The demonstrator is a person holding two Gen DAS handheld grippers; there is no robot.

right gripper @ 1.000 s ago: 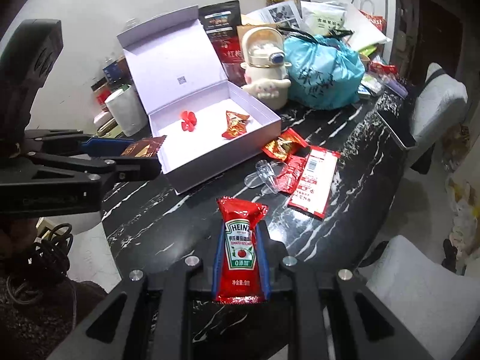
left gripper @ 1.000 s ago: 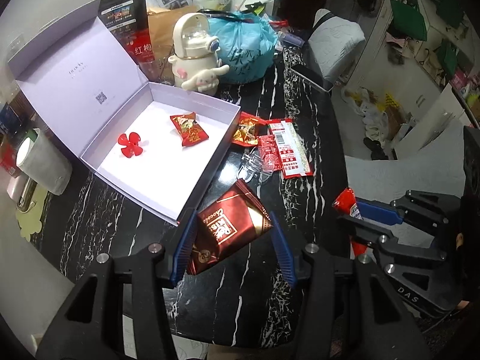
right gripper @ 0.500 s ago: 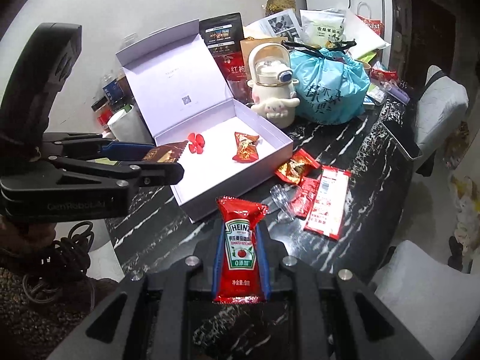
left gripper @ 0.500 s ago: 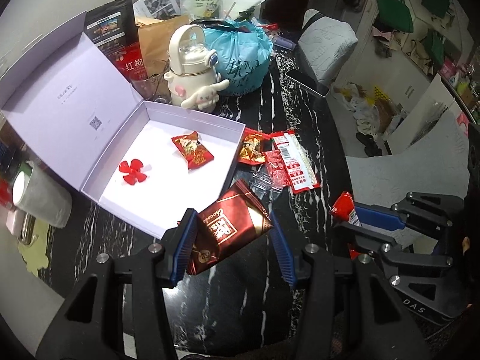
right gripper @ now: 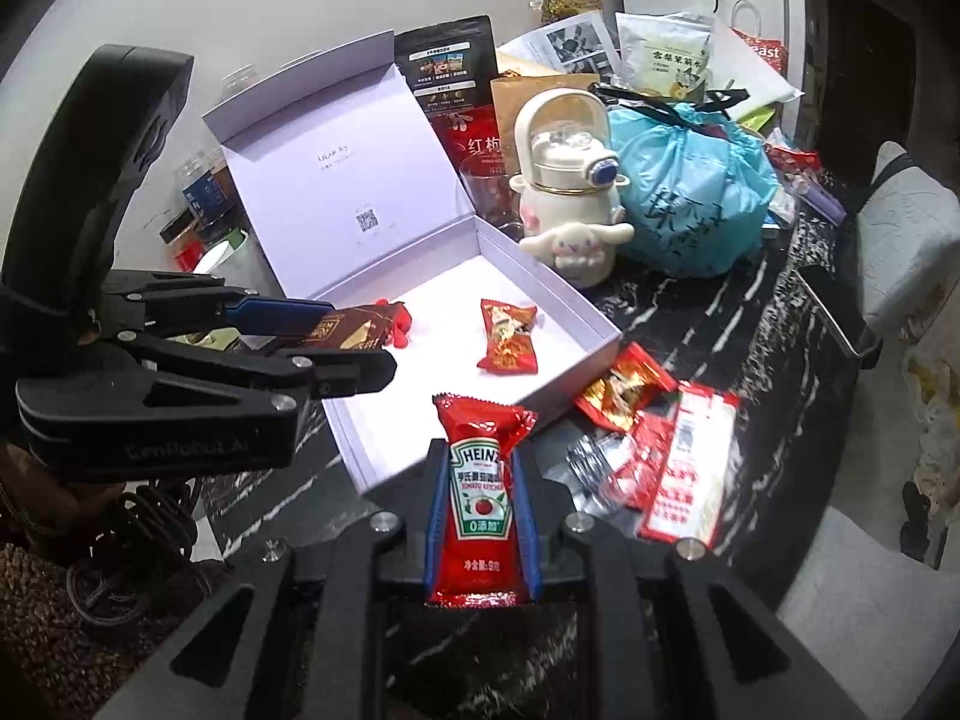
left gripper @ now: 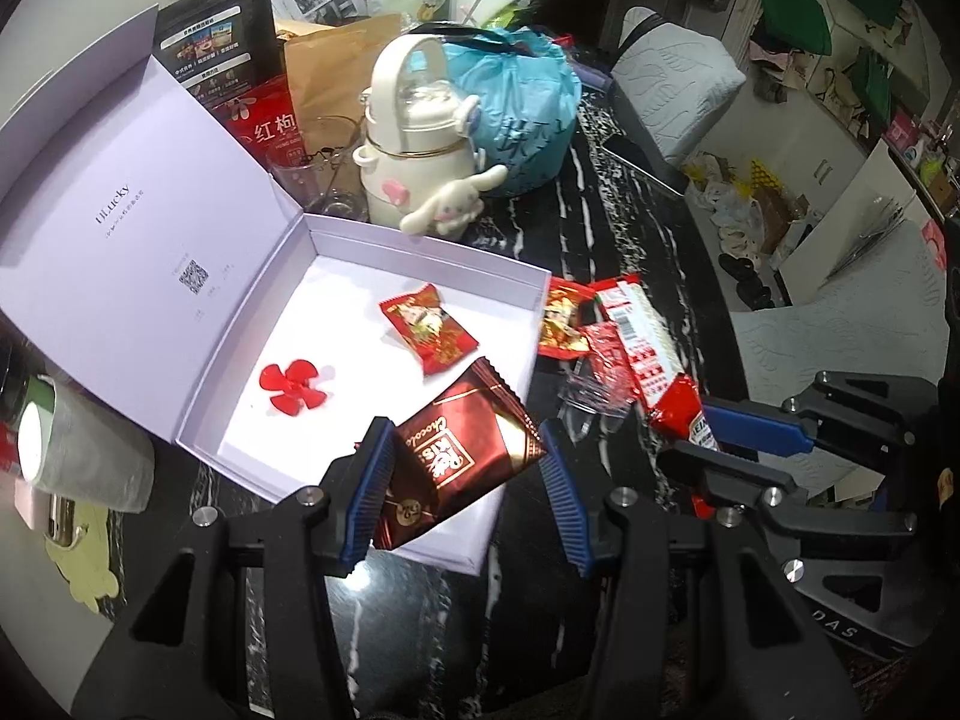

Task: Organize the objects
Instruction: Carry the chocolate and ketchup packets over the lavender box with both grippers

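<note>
My left gripper [left gripper: 462, 480] is shut on a dark red chocolate packet [left gripper: 462, 450] and holds it over the near corner of the open lilac box [left gripper: 432, 243]. The box holds a red candy packet [left gripper: 429, 327] and a red plastic flower [left gripper: 291, 384]. My right gripper [right gripper: 480, 516] is shut on a Heinz ketchup sachet [right gripper: 480, 492], just in front of the box's near edge [right gripper: 360, 468]. The left gripper [right gripper: 336, 342] with its packet shows in the right wrist view, and the right gripper [left gripper: 714, 438] in the left wrist view.
On the black marble table [left gripper: 606, 222], right of the box, lie a gold-red candy [left gripper: 561, 327], red sachets [left gripper: 642, 342] and clear plastic [left gripper: 591, 399]. Behind the box stand a white Cinnamoroll bottle [left gripper: 420, 138], a blue bag [left gripper: 522, 120], a glass [left gripper: 318, 171] and packets. A grey roll [left gripper: 84, 450] lies left.
Both grippers have moved forward toward the box with their packets. The chocolate packet now hangs over the box's near corner and the ketchup sachet has reached its front edge.
</note>
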